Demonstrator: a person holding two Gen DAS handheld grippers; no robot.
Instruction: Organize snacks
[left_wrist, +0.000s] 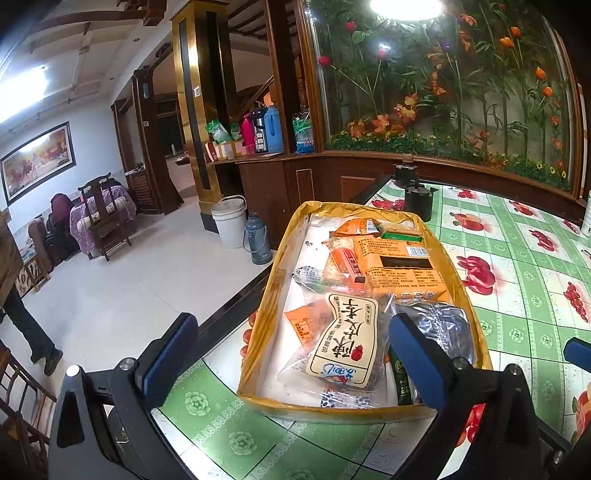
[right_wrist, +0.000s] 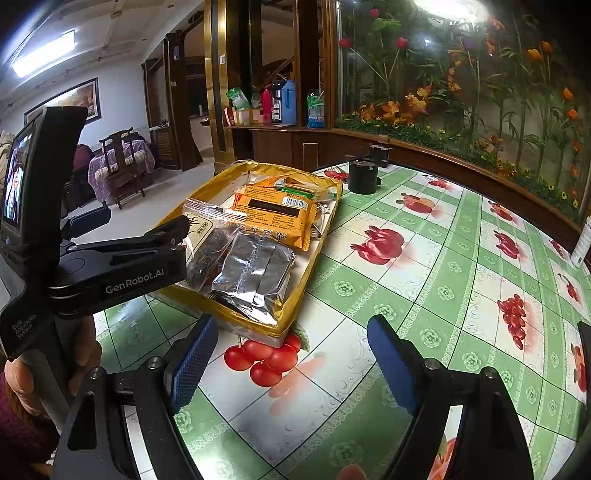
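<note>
A: Left wrist view first. What is seen, and why is it laid so?

B: A shallow yellow cardboard tray (left_wrist: 258, 295) is seen at the left edge of the green-checked, fruit-printed tablecloth (left_wrist: 517, 258), near the front corner. The snacks are gathered inside it, probably so that they can be sorted from one place. The left gripper (left_wrist: 291, 354) is held over the tray's near end with its blue-padded jaws spread wide; nothing is gripped.

A: And the count?

B: One large orange printed packet (left_wrist: 402, 266), one cream-labelled clear bag (left_wrist: 347, 339), one crinkled silver foil pouch (left_wrist: 447, 325) and one slim orange stick pack (left_wrist: 345, 260) are made out. Smaller wrappers lie underneath and cannot be counted surely. Two black cylindrical canisters (left_wrist: 419, 201) stand beyond the tray's far end.

A: Right wrist view?

B: The same tray is seen from its right side, with the foil pouch at the near corner. The right gripper (right_wrist: 291, 354) is held above bare tablecloth just beside that corner, jaws wide apart and empty, likely kept ready for a first pick. One hand (right_wrist: 22, 373) is seen on the left gripper's handle.
</note>
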